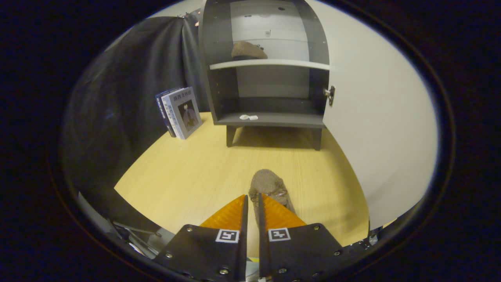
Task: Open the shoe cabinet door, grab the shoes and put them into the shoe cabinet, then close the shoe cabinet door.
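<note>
We're seeing tool (pixel 252 200) with fingers nearly pressed together, pinching brown shoe (pixel 270 186) at its near end on desk (pixel 188 172). Shoe cabinet (pixel 270 70) standing beyond, door (pixel 375 117) swung open, handle (pixel 329 94) showing. Second shoe (pixel 247 50) sitting on upper shelf (pixel 270 63). Books (pixel 181 112) leaning beside cabinet; cover writing too small for reading.

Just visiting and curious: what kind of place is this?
Likely a staged booth mimicking a home entryway: an open shoe cabinet, a shoe pinched in the gripper, dark cloth wall.
</note>
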Demonstrator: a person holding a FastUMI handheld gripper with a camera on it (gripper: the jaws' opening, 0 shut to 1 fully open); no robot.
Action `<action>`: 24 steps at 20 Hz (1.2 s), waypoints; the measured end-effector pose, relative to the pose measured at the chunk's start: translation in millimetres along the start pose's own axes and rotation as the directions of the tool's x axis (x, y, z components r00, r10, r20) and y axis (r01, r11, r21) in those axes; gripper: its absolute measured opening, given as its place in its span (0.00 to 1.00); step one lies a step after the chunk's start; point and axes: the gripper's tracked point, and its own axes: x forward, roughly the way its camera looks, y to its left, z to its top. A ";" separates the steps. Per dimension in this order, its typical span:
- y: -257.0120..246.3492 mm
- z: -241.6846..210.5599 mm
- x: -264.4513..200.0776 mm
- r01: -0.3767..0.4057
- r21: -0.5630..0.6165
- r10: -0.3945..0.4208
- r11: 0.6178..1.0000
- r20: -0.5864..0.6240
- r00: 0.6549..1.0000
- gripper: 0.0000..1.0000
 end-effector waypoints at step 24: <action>-1.7 -48.7 110.6 0.016 -0.050 -0.023 0.999 -0.126 0.992 0.15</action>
